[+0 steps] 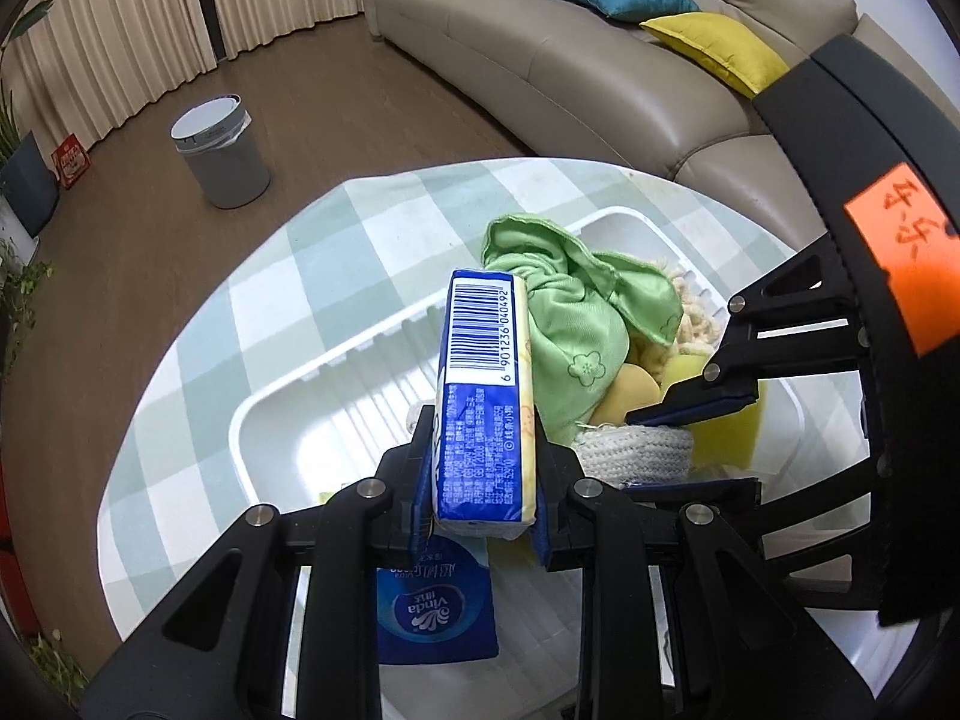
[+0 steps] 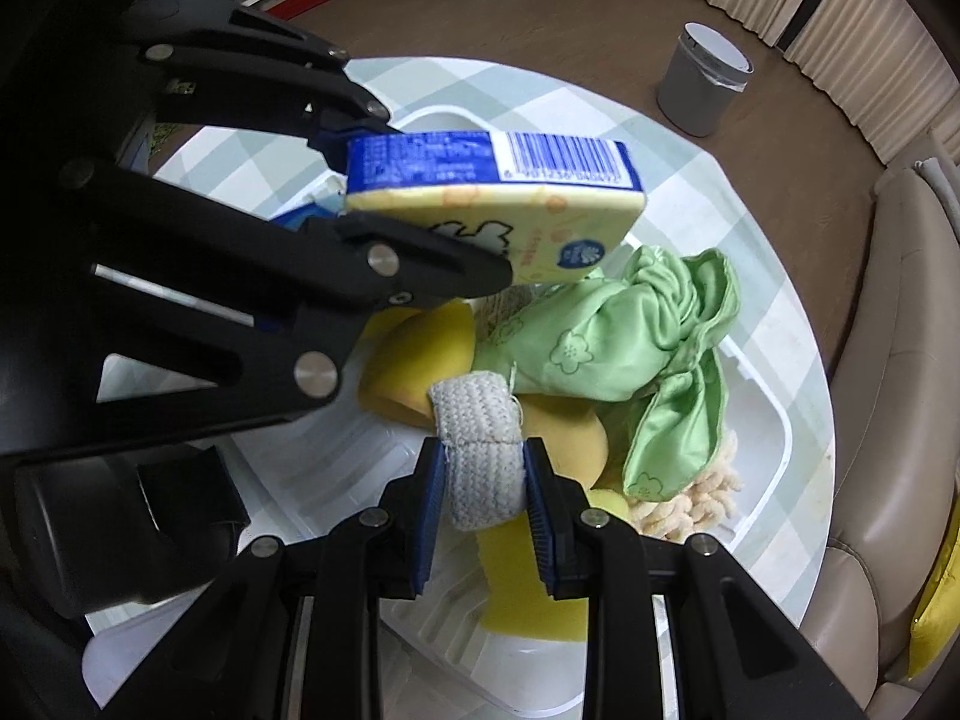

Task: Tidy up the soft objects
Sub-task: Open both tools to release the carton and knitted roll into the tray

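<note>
Blue tissue pack [image 1: 437,606] lies flat on the counter [image 1: 252,300] right under the left gripper [image 1: 483,483], not binned yet. Left fingers [image 1: 423,468] closed tight on a second tissue pack [image 1: 483,402], blue and yellow, barcode end pointing forward past the fingertips, held in the air over the near part of the white tray [image 1: 264,414]. It looks clear of the tray floor, so not dropped yet.

Right gripper [image 2: 483,519] has its fingers [image 2: 431,516] closed partway on a grey knitted roll [image 2: 480,450], pads pressing both sides. Roll sits just ahead of the fingertips, over the pile; can't tell if it rests on the yellow sponges [image 2: 420,354] or hangs free.

Already in the tray beyond the right fingers: green cloth [image 2: 618,348], the yellow sponges, a cream mop-like fluffy piece [image 2: 702,498] to the right of the fingertips, and a flat yellow cloth or sponge [image 2: 528,588] below them.

Progress, judged: well along. Most soft stuff is gathered in the tray's far half; the half under the left fingers shows bare ribs. Left to do: release the held tissue pack into the tray, settle the knitted roll, then fetch the pack on the counter. No other loose soft items show on the counter in either view, though the grippers hide part of it.

Room behind: sofa [image 1: 570,78] with cushions, grey bin [image 1: 222,150] on the floor.
</note>
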